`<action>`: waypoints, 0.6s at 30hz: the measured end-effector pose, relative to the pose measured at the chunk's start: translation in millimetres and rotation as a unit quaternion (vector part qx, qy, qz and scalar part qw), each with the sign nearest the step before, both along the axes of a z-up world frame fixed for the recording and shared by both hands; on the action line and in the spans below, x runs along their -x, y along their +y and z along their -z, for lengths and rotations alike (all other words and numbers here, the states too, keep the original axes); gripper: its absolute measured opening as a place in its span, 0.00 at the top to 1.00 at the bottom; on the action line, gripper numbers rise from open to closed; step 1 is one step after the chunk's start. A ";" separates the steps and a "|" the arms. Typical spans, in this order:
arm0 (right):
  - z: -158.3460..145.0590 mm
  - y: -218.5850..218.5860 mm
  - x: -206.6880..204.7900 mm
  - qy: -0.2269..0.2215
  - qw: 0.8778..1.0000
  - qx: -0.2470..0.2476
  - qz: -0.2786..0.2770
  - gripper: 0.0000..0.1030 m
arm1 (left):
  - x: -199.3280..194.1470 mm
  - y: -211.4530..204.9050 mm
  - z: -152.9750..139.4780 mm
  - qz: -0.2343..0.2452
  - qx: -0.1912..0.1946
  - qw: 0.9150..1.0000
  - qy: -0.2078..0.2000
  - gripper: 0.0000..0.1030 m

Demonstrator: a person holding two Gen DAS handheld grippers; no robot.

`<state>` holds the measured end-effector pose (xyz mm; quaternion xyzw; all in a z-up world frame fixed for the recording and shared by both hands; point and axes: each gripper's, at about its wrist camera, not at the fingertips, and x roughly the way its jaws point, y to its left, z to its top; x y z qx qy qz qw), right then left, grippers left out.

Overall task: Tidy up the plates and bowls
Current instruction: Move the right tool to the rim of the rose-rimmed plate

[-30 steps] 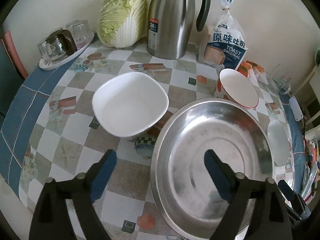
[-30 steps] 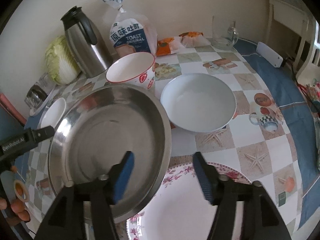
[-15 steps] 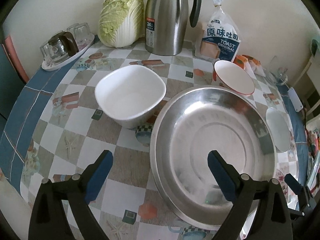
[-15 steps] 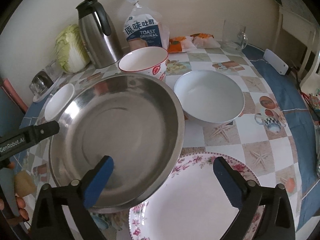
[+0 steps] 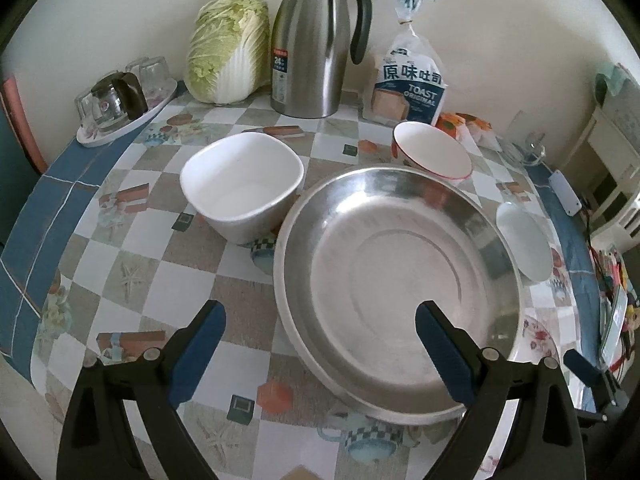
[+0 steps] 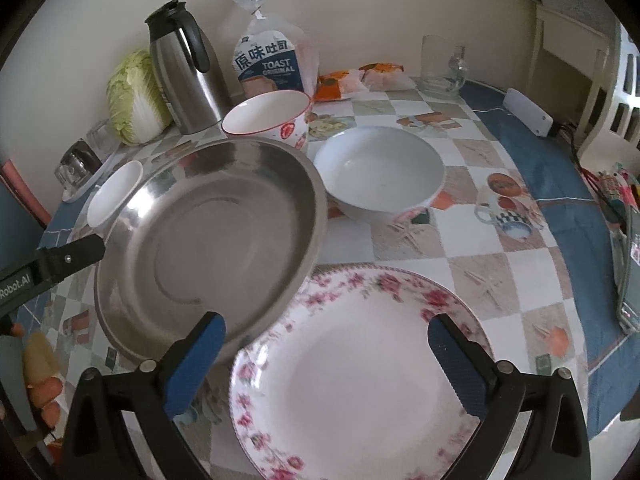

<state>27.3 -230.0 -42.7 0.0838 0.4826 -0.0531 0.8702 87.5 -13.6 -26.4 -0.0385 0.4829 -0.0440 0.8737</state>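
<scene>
A large steel basin [image 5: 400, 276] sits mid-table; it also shows in the right wrist view [image 6: 208, 248]. A square white bowl [image 5: 242, 188] stands left of it, a red-rimmed bowl [image 5: 432, 152] behind it, a round white bowl [image 6: 380, 176] to its right. A flowered plate [image 6: 356, 368] lies at the front, its edge under the basin's rim. My left gripper [image 5: 320, 344] is open and empty over the basin's near left rim. My right gripper [image 6: 326, 358] is open and empty over the plate.
Along the wall stand a cabbage [image 5: 228, 48], a steel thermos jug [image 5: 312, 40], a toast bag [image 5: 412, 84] and a tray of glasses [image 5: 120, 100]. A glass mug [image 6: 440, 64] and a white remote [image 6: 528, 112] lie at the right.
Both grippers have pulled back toward the table's near edge. The right gripper's jaws opened wide, and it now hangs over the flowered plate. No dish has moved.
</scene>
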 end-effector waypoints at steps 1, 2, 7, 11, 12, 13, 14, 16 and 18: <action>-0.9 -2.0 3.0 0.000 1.000 -0.001 0.001 0.00 | 2.9 -0.3 0.0 0.002 0.000 1.000 0.000 0.07; -1.6 -4.2 5.8 0.000 1.000 -0.001 0.003 0.00 | 5.5 -0.7 0.1 0.005 0.000 1.000 0.000 0.07; -5.0 -17.7 20.3 -0.005 1.000 -0.011 0.021 0.00 | 17.7 -5.2 -0.9 0.020 0.004 1.000 -0.003 0.07; -6.9 -28.8 26.8 -0.010 0.999 -0.019 0.035 0.00 | 28.6 -16.8 -8.9 0.045 0.013 0.999 -0.023 0.07; -7.4 -31.4 28.3 -0.010 0.999 -0.021 0.038 0.00 | 30.9 -20.5 -10.6 0.052 0.015 0.998 -0.027 0.07; -8.1 -34.6 30.1 -0.012 0.999 -0.023 0.040 0.00 | 33.3 -25.1 -11.9 0.060 0.017 0.998 -0.030 0.07; -8.6 -37.6 31.6 -0.013 0.999 -0.026 0.041 0.00 | 34.6 -28.4 -12.7 0.065 0.018 0.997 -0.032 0.07; -9.5 -43.8 35.0 -0.016 0.998 -0.030 0.046 0.00 | 39.1 -38.7 -13.8 0.079 0.014 0.996 -0.032 0.07; -10.1 -53.0 38.8 -0.019 0.998 -0.037 0.055 0.00 | 42.7 -49.2 -14.0 0.094 0.008 0.995 -0.030 0.07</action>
